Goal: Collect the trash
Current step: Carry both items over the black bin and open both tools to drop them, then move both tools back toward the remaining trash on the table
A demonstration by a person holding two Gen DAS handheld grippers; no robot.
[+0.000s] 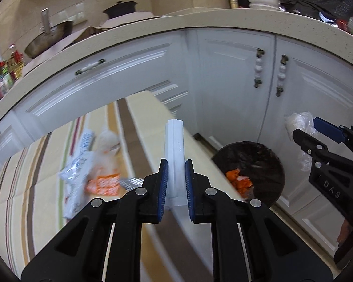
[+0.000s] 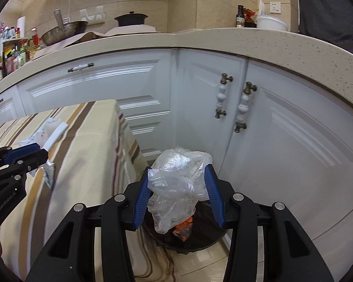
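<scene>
My left gripper is shut on a long white box and holds it above the striped table's right edge; it also shows in the right wrist view. My right gripper has its jaws apart, with a crumpled clear plastic bag between them, directly above the black bin. The bin stands on the floor beside the table and holds orange wrappers. More trash lies on the table: a white and blue wrapper, an orange and white packet.
The table has a striped cloth. White cabinet doors with handles stand behind the bin, under a beige counter with pots and bottles. The right gripper shows at the right edge of the left wrist view.
</scene>
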